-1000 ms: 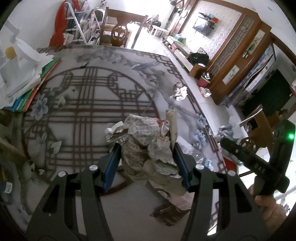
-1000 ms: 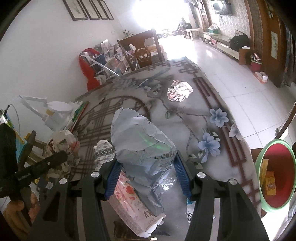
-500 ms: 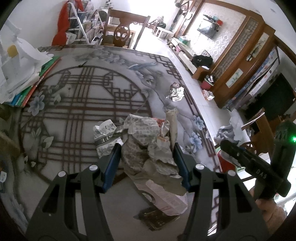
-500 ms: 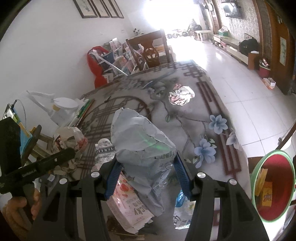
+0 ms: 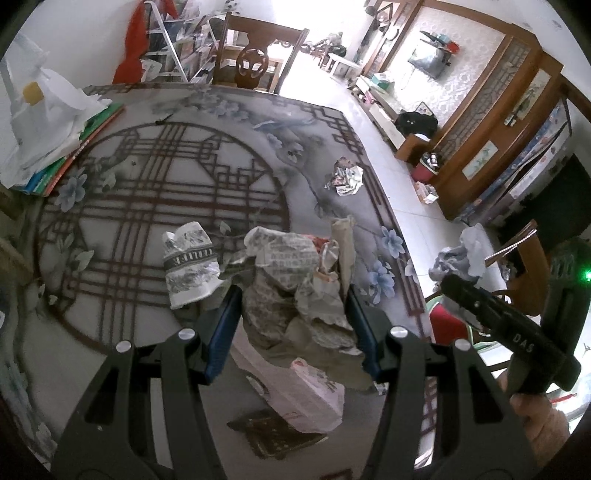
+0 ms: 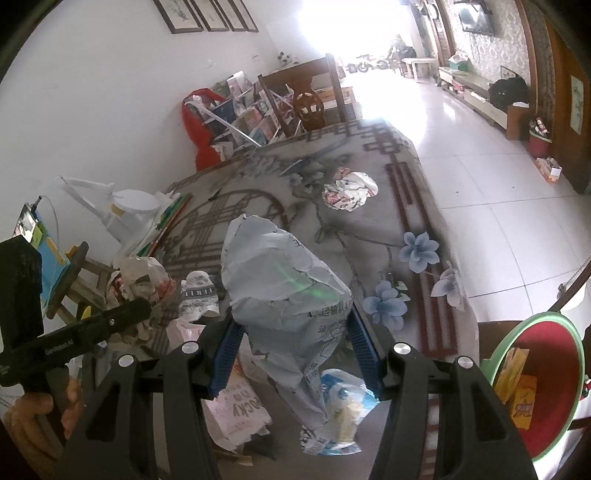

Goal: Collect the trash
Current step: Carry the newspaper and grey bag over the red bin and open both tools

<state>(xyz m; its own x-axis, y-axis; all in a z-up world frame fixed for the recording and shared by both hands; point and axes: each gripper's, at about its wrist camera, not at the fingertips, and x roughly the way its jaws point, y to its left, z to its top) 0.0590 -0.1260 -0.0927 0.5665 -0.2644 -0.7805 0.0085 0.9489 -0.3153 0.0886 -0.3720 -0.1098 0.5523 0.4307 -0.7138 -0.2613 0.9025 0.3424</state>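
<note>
Crumpled newsprint wad (image 5: 295, 280), creased paper bag (image 6: 284, 291), seemingly glossy tablecloth (image 5: 155, 177).

Room setting. A wooden chair (image 6: 309, 99) stands at the far end of the patterned table (image 6: 406, 184). Left of the chair, a white wall with framed pictures (image 6: 207, 14); right of it, glossy white floor tiles (image 6: 498, 177); behind it, a glaring bright doorway (image 6: 351, 29).

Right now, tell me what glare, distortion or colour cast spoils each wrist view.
Left wrist view: the doorway behind the dark wooden chair is blown out white; fisheye bends the patterned grey table cover edges. Right wrist view: the same backlight washes out the far room, and a green streak tints the crumpled pale blue paper in the right claw.
</note>
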